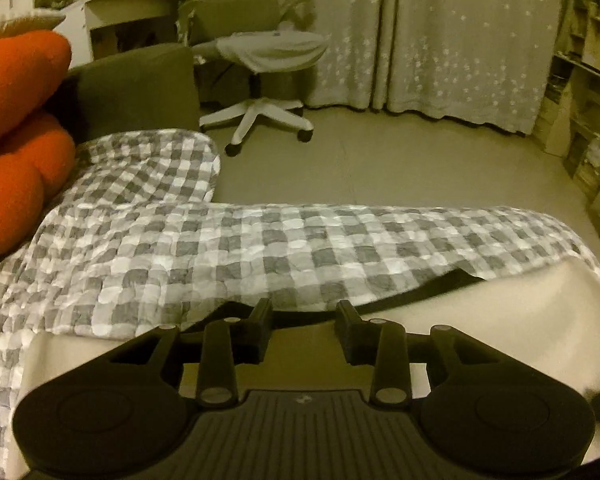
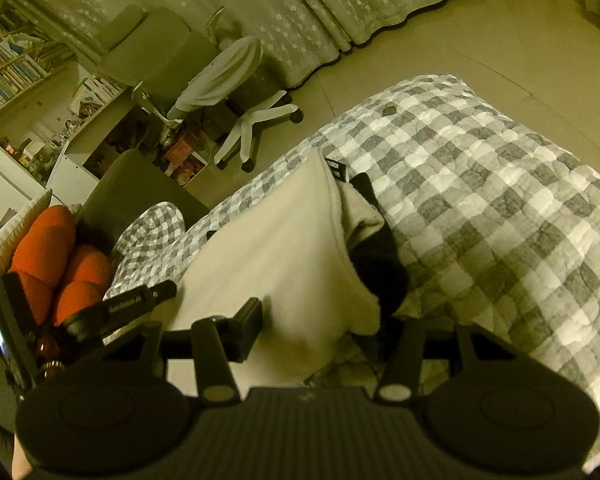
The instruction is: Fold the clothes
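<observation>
Garment: a cream garment (image 2: 268, 256) with a black lining or second dark layer lay on the checked quilt (image 2: 480, 208) of the bed, near its front edge, partly lifted into a fold.
Step in hand: by my reading, a fold of the cream cloth was being carried across the garment.
How to do it well: both grips should travel level and together, so the raised edge lands square on the layer beneath; the black part (image 2: 380, 264) showing on the right wants tucking under first, else it may bunch.
Left tongs (image 1: 303, 312): jaws stood moderately apart above the cream cloth at the quilt's near edge; nothing was visibly pinched between them.
Right tongs (image 2: 324, 328): the left finger (image 2: 249, 328) showed beside the hanging cream fold; the other finger was hidden behind the cloth, so I cannot tell whether they gripped it.
Surroundings: orange cushions (image 2: 60, 264) lay at the bed's left end.
</observation>
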`<state>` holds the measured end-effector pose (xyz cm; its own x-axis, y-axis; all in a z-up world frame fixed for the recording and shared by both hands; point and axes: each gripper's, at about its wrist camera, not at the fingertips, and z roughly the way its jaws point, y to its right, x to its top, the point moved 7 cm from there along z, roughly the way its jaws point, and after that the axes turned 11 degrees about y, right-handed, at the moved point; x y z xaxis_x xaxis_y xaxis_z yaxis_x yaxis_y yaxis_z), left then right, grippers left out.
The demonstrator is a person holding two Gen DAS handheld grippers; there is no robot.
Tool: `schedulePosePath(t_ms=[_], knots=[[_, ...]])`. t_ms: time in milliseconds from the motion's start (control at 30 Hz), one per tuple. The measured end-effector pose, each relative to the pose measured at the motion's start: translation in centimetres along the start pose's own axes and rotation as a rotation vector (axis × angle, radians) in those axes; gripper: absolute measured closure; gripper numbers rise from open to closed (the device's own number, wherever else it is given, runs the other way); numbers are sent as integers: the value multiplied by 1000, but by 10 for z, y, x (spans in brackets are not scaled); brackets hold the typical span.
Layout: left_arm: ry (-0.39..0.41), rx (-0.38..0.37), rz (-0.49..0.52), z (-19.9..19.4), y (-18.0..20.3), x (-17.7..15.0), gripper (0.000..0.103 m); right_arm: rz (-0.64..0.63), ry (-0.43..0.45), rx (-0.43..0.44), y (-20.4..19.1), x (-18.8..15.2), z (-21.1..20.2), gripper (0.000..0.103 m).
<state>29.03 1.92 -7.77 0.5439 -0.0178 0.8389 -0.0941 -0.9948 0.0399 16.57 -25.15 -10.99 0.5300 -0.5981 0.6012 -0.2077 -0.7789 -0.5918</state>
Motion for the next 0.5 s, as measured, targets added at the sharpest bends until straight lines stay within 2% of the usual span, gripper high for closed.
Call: schedulePosePath(t_ms=[200, 500], knots=[[30, 7, -3, -9, 0, -5, 68, 2, 0, 0, -1, 0, 1, 54], [94, 49, 88, -52, 11, -25, 68, 14, 4, 1, 0, -1, 2, 54]])
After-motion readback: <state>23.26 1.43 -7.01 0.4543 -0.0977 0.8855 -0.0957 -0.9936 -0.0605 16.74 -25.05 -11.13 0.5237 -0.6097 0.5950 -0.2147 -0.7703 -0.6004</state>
